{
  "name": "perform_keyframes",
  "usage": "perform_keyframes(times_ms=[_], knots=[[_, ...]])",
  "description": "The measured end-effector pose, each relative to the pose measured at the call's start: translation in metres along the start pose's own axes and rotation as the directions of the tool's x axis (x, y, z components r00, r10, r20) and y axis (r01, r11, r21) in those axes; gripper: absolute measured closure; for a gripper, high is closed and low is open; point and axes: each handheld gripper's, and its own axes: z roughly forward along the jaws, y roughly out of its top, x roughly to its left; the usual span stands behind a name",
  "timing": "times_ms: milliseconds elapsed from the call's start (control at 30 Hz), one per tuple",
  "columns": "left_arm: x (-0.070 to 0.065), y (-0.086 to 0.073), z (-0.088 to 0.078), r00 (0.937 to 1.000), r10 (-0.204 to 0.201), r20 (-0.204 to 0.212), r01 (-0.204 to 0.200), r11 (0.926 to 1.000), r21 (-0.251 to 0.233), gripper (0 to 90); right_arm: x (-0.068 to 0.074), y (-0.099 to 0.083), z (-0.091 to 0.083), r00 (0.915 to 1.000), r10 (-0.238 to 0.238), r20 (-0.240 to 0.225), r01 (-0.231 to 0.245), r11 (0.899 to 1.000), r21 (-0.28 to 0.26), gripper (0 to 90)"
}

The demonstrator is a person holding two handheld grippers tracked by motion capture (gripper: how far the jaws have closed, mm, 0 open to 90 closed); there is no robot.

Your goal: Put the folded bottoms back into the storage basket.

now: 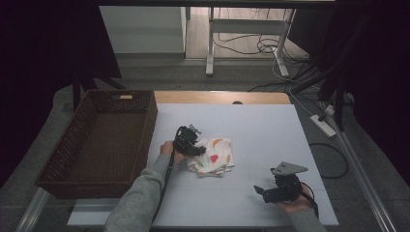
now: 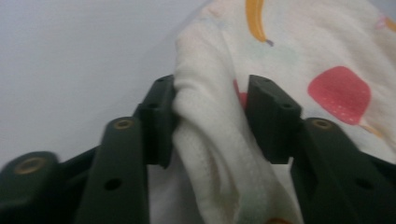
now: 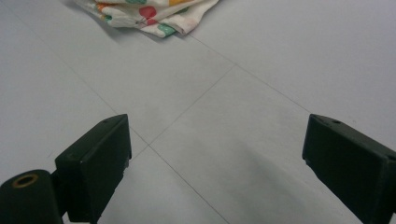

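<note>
A folded white cloth (image 1: 215, 157) printed with coloured shapes lies near the middle of the pale table (image 1: 261, 125). My left gripper (image 1: 196, 151) sits at the cloth's left edge. In the left gripper view its jaws (image 2: 210, 88) pinch a raised fold of the cloth (image 2: 210, 140) from both sides. My right gripper (image 1: 259, 190) rests low at the table's front right, pointing left, apart from the cloth. In the right gripper view that gripper (image 3: 217, 140) stands wide open over bare table, with the cloth (image 3: 149, 14) far ahead.
A large brown wicker basket (image 1: 150, 125) stands at the left, its wall against the table's left edge. Behind the table are desk legs and loose cables (image 1: 270, 46) on the floor. A power strip (image 1: 323, 124) lies to the right.
</note>
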Motion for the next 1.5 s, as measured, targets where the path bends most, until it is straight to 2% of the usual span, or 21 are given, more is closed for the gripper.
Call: perform_keyframes(times_ms=[33,67,100,133,200,267,333,567,767,933,1333,1500], knots=[[0.000,0.000,0.000,1.0000,0.000,0.000,0.000,1.0000,0.000,61.5,0.000,0.000,0.000,1.0000,0.000,0.000,0.000,1.000,0.000,8.5],[0.000,-0.001,0.000,0.9996,-0.008,0.026,0.008,0.9999,-0.006,65.8,0.000,0.000,0.000,1.0000,0.001,0.001,-0.001,1.000,0.001,8.5],[0.000,-0.001,0.000,0.9996,-0.008,0.026,0.008,0.9999,-0.006,68.9,0.000,0.000,0.000,1.0000,0.001,0.001,-0.001,1.000,0.001,8.5],[-0.001,-0.001,0.000,0.9990,-0.004,0.043,0.004,1.0000,-0.008,72.2,0.000,0.000,0.000,1.0000,-0.001,0.002,0.001,1.000,0.003,8.5],[0.000,-0.002,0.000,0.9989,-0.002,0.048,0.003,0.9999,-0.010,74.1,0.000,0.000,0.000,1.0000,0.000,0.001,0.000,1.000,0.001,8.5],[0.002,-0.003,0.000,0.9968,-0.009,0.080,0.010,0.9998,-0.018,75.3,0.000,0.000,0.000,1.0000,0.001,0.002,-0.001,1.000,0.001,8.6],[0.004,-0.004,0.001,0.9946,-0.018,0.102,0.021,0.9995,-0.024,75.9,0.000,0.000,0.000,1.0000,-0.001,0.002,0.001,1.000,0.001,9.4],[0.003,-0.003,-0.003,0.9917,-0.027,0.126,0.033,0.9982,-0.051,76.3,0.000,0.000,-0.001,1.0000,0.000,0.003,0.000,1.000,-0.001,9.4],[-0.003,-0.002,-0.012,0.9885,-0.018,0.150,0.031,0.9956,-0.089,76.3,-0.001,0.000,-0.001,1.0000,0.001,0.000,-0.001,1.000,-0.011,9.4],[-0.010,-0.001,-0.023,0.9843,0.003,0.177,0.022,0.9904,-0.137,76.3,-0.001,0.000,-0.002,1.0000,0.003,0.003,-0.003,1.000,-0.017,9.4],[-0.014,-0.001,-0.033,0.9779,0.019,0.208,0.016,0.9861,-0.165,76.2,-0.001,0.000,-0.002,1.0000,0.003,0.002,-0.003,1.000,-0.016,9.4],[-0.015,-0.001,-0.037,0.9745,0.023,0.223,0.020,0.9818,-0.189,76.1,-0.001,0.000,-0.003,1.0000,0.006,0.007,-0.006,1.000,-0.023,9.4]])
